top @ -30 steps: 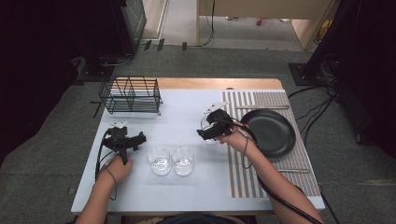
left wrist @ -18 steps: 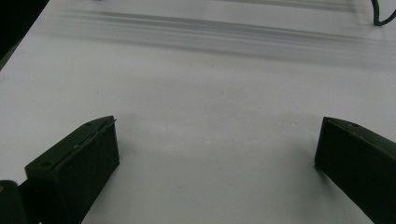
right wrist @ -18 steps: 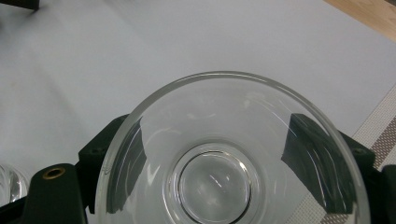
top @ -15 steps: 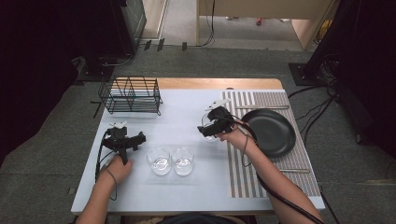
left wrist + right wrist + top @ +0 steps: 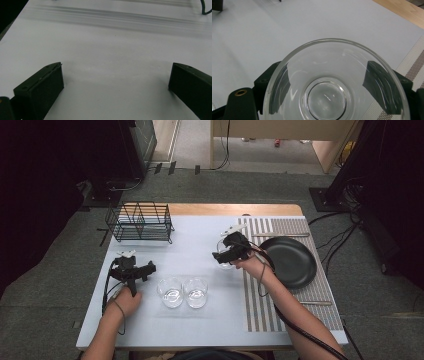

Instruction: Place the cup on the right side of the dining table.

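Holding: right gripper (image 5: 220,257) clamped across a clear glass bowl (image 5: 334,82) — I have it by the table's (image 5: 200,232) striped mat (image 5: 260,310).
Handling: smooth, breakable, likely slippery — grip walls gently.
Left gripper (image 5: 150,266): jaws spread, empty.

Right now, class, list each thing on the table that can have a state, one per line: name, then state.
Left gripper: open, nothing between its jaws, above bare table.
Right gripper: jaws on either side of a glass bowl; grip cannot be told.
Glass bowl: upright, empty.
Two glasses: upright, side by side.
Black plate: empty, on the striped mat.
Wire rack: empty.
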Motion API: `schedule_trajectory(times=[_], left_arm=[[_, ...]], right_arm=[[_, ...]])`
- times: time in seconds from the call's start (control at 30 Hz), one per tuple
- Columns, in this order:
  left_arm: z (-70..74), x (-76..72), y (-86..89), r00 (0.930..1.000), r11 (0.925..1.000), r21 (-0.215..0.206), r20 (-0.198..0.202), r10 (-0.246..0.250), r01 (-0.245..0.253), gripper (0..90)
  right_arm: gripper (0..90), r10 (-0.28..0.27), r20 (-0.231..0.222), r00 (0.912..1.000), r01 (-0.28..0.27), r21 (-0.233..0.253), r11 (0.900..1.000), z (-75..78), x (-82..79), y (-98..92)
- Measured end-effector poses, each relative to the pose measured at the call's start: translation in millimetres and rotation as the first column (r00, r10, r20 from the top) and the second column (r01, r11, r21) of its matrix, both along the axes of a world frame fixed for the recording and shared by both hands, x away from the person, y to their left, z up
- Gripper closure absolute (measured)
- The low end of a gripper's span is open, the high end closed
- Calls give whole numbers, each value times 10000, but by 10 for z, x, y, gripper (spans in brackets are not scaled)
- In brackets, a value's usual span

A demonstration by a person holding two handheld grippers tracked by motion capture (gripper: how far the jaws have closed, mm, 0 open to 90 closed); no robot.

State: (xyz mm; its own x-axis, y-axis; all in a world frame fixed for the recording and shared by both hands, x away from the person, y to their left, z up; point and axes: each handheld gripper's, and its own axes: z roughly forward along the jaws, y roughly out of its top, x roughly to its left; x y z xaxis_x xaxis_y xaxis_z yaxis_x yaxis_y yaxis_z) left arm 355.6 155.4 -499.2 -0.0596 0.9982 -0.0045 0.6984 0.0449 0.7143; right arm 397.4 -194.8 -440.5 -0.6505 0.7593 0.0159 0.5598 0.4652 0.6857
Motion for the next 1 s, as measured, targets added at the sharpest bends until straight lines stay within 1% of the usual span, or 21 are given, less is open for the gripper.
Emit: schedule_trajectory(times=[0.63, 0.93, 1.0], left_arm=[[-1, 1, -2, 10000, 10000, 24, -3, 14, -14, 0], [-1, 2, -3, 10000, 10000, 29, -5, 15, -15, 0], [-2, 2, -3, 10000, 10000, 30, -3, 15, -15, 0]], right_arm=[[194, -473, 113, 9988, 472, 82, 9989, -11, 75, -81], [194, -507, 211, 9985, 507, 11, 9987, -17, 89, -88], [194, -594, 159, 9981, 594, 37, 9982, -17, 93, -92]])
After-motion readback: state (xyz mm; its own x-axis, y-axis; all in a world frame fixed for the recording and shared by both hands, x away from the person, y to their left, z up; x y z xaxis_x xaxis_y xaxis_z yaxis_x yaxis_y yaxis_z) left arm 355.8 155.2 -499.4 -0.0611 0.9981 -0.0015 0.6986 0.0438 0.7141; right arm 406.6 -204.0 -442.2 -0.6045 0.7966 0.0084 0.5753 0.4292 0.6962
